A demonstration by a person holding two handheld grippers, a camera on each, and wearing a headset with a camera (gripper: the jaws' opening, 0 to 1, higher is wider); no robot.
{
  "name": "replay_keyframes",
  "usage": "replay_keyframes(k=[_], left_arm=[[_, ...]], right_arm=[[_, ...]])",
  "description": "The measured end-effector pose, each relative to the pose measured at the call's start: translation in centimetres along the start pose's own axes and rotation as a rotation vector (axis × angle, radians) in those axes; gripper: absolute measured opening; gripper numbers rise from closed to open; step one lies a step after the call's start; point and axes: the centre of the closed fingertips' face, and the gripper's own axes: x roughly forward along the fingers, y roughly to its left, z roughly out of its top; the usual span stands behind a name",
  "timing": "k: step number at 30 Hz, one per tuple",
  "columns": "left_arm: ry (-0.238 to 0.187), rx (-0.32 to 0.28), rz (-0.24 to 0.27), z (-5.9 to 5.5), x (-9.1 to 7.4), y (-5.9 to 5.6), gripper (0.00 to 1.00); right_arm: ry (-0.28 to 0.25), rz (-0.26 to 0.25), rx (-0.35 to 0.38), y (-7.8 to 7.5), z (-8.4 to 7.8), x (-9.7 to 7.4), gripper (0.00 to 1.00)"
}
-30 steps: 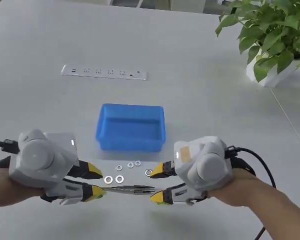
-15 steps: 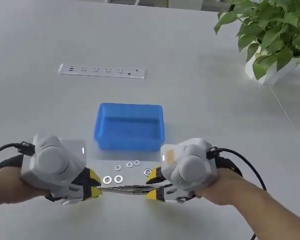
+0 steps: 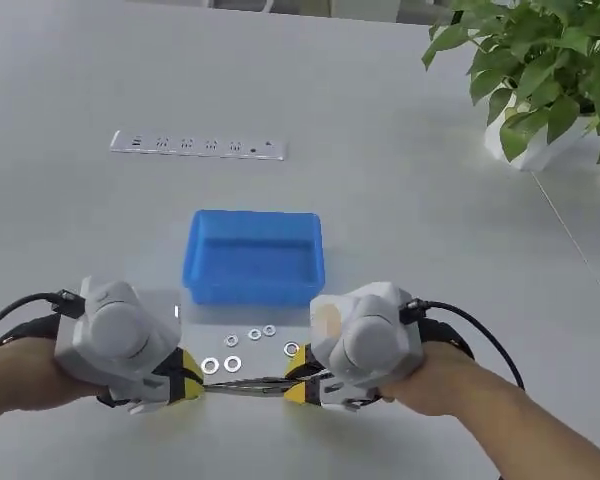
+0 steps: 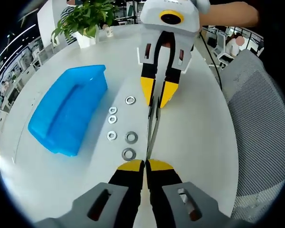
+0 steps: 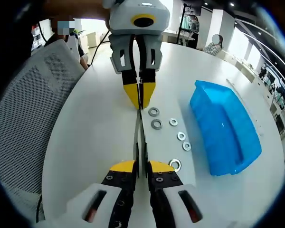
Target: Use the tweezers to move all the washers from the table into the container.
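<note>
The tweezers [image 3: 245, 384] are being held level just in front of the container [image 3: 252, 285], one end in each claw. The left claw [image 3: 190, 378] is being kept closed on one end, its yellow tips pressed together in the left gripper view [image 4: 146, 165]. The right claw [image 3: 296, 376] is being kept closed on the other end, the tweezers [image 5: 138, 137] running out from between its tips [image 5: 141, 166]. The two claws are being pointed at each other, with the tweezers [image 4: 153, 126] spanning the gap. Whether the tweezers are being rested on the desk [image 3: 410, 210] or lifted off it cannot be told.

Six washers [image 3: 232, 362] are lying flat on the desk outside the container, scattered between its front wall and the tweezers; one [image 3: 292, 349] is lying just beside the right claw. A power strip [image 3: 195, 145] is lying beyond the container, well apart from it, and a plant [image 3: 540, 70] is standing beyond the container and to its right.
</note>
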Motion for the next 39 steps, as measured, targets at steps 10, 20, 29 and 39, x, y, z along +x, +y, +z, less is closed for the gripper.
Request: replay_keyframes(k=[10,20,29,39], left_arm=[[-0.002,0.029,-0.016,0.4,-0.2,-0.6,0.06],[-0.018,0.052,-0.007,1.9,-1.7,-0.9,0.05],[-0.07,0.073,0.003,4.2,-3.4,-1.3,0.05],[-0.111,0.1,-0.004,6.4,-4.7,-1.8,0.05]], right_arm=[[-0.003,-0.008,0.008,-0.1,-0.1,0.0,0.12],[-0.015,-0.018,0.001,0.1,0.5,-0.1,0.14],[-0.02,-0.016,-0.014,0.1,1.0,0.0,0.14],[-0.017,-0.014,-0.038,0.6,1.4,-0.2,0.11]])
